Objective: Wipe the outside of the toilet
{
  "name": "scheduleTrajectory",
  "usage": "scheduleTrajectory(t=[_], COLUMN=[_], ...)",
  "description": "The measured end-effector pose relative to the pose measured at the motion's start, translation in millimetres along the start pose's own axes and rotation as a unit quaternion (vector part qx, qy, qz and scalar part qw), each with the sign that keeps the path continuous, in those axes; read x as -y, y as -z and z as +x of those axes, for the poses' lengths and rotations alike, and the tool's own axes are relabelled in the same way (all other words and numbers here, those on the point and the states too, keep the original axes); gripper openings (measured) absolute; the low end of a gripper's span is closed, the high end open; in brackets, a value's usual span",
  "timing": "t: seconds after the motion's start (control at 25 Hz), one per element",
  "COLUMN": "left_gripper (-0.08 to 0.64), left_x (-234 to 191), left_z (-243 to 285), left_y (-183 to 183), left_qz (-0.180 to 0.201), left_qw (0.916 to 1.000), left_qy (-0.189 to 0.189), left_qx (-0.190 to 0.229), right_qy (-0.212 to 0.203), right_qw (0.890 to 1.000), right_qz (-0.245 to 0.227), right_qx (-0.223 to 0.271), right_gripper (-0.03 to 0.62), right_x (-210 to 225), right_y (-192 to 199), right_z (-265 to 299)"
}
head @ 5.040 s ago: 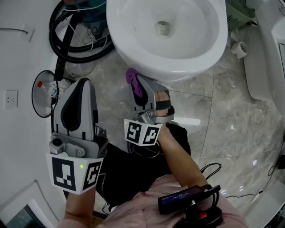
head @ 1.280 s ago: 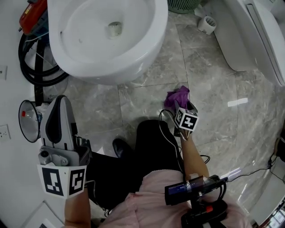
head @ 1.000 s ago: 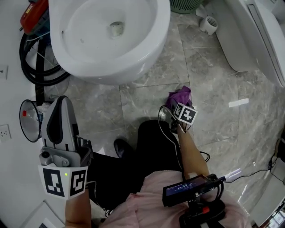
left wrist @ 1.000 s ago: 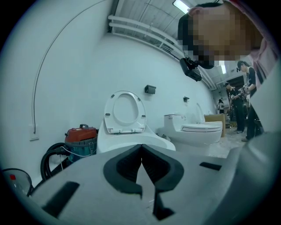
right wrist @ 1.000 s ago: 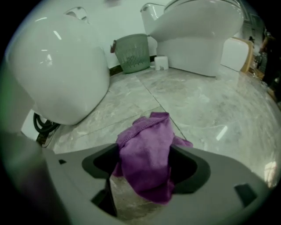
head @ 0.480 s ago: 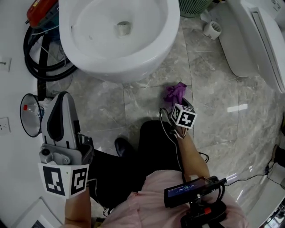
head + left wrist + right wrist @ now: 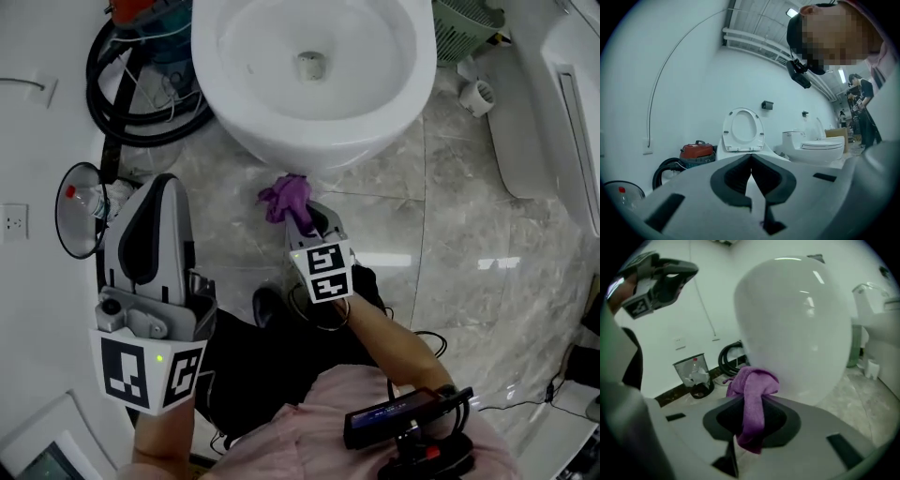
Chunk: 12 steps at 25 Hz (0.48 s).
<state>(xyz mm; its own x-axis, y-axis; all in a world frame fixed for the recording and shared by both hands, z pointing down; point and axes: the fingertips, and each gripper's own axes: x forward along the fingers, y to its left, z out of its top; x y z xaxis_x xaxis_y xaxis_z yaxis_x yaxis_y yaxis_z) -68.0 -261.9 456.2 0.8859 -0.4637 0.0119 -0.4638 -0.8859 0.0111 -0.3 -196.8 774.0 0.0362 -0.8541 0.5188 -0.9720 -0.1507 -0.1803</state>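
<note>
Right gripper (image 7: pixel 305 217) jaws have just been closing and are clamped on the purple cloth (image 7: pixel 286 195), which bunches out past the tips. Straight ahead, just beyond the cloth, curves the front outer wall of the toilet (image 7: pixel 309 142), standing toward the floor's far edge; whether cloth meets porcelain I cannot tell. This hand is much the nearer, angled forward and down. Left gripper (image 7: pixel 161 187), jaws together and empty, points level beside the left wall

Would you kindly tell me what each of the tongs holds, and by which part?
The right tongs have just closed on the purple cloth, pinching it mid-length, its bunched end poking out ahead. The left tongs are shut and empty.
</note>
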Motion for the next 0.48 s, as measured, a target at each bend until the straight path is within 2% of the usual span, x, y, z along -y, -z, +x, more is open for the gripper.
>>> scheduleTrajectory(t=[0.08,0.12,0.36,0.48], left_gripper=[0.008,0.008,0.008,0.008], left_x=[-7.7,-12.2,-35.3,-42.1], left_z=[-5.1,-7.3,-18.2,-18.4], left_y=[-0.3,0.3,10.1,16.1], left_qz=[-0.001,-0.001,-0.008,-0.005], left_qw=[1.0,1.0,0.9999,0.9998], left_qy=[-0.004,-0.006,-0.011,-0.007], left_qx=[0.001,0.001,-0.008,-0.019], right_qy=[-0.011,-0.012,0.009,0.024], right_qw=[0.999,0.999,0.999,0.996], right_qz=[-0.034,-0.035,0.015,0.066], right_qx=[0.026,0.033,0.043,0.055], right_gripper=[0.092,0.094,0.094,0.095], right_x=[-28.4,-37.8,-56.0,-51.1], right_y=[-10.2,-12.9,-17.3,-19.9], right_z=[19.6,30.5,85.6,103.9])
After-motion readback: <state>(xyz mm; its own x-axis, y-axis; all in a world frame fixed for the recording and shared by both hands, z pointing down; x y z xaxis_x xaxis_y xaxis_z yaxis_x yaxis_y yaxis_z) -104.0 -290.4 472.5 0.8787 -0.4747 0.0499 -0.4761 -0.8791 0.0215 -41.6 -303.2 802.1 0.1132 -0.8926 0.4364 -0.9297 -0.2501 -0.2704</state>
